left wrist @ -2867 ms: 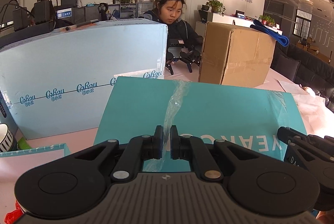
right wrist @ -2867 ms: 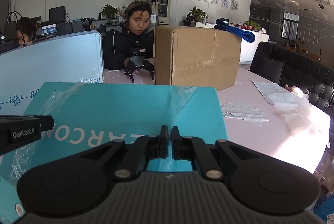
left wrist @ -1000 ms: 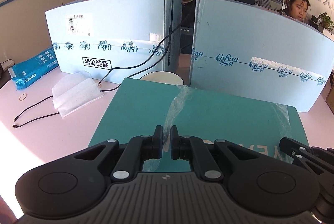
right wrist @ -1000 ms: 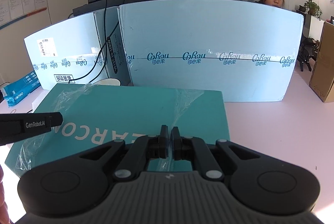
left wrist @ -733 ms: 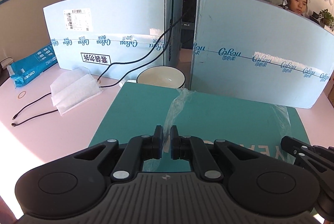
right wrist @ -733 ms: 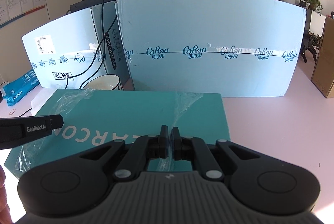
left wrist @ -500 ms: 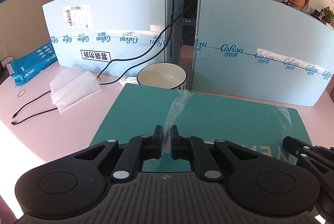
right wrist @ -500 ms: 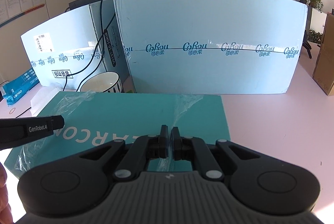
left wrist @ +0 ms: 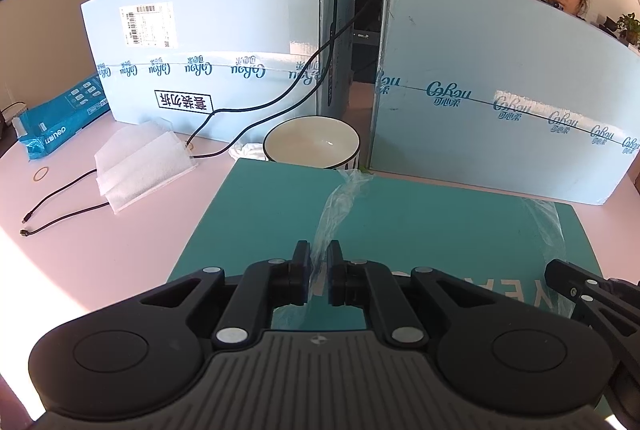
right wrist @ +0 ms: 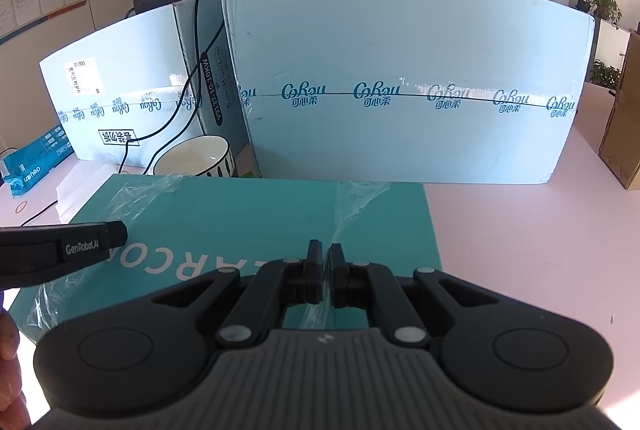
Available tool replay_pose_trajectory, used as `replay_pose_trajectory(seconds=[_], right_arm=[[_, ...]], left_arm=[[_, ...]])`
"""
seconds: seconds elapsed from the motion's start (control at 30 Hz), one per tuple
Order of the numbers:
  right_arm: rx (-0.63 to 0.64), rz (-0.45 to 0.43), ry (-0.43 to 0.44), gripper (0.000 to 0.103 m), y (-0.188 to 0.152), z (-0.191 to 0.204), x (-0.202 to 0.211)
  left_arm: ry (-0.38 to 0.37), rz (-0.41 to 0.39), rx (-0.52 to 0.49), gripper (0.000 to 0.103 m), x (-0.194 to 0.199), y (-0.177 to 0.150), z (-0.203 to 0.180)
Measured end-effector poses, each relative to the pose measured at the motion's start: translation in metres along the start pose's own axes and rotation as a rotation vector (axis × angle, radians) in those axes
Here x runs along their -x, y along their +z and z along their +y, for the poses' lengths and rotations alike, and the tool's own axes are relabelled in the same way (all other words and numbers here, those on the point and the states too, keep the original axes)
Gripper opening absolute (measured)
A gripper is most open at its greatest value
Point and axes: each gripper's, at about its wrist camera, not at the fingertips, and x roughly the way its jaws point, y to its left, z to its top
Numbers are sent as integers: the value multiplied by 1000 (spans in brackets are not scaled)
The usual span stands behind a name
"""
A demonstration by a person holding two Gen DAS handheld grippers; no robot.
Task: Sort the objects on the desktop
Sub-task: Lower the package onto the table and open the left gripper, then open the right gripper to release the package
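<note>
The teal box (left wrist: 420, 226) hangs level over the pink bench (left wrist: 100, 250), carried by its loose plastic wrap (left wrist: 336, 205). The left gripper (left wrist: 319, 270) and right gripper (right wrist: 326, 272) each have their fingers pinching a strip of that film. This looks like mid-carry; next comes setting it down short of the bowl (left wrist: 312, 141) and pale blue cartons (right wrist: 400, 77).

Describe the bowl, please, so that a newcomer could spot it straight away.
Two tall pale-blue cartons stand side by side at the back of the pink table. The bowl sits before the gap between them, beyond the teal box: round, cream inside, dark-rimmed.
</note>
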Motion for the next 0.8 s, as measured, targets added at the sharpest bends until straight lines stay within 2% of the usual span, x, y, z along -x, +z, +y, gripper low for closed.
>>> replay_pose_trajectory(seconds=[0.43, 0.6, 0.67, 0.73, 0.8], right_arm=[[-27, 27, 10, 6, 5, -4, -2], [-29, 37, 11, 6, 7, -2, -3], [-26, 34, 10, 6, 7, -2, -2], [-29, 33, 12, 6, 6, -3, -2], [-28, 33, 14, 6, 6, -4, -1]], left_arm=[[-2, 48, -10, 8, -7, 11, 0], [10, 62, -13, 21, -8, 11, 0], [18, 70, -21, 36, -8, 11, -2], [30, 73, -23, 45, -8, 11, -2], [32, 73, -22, 50, -8, 10, -1]])
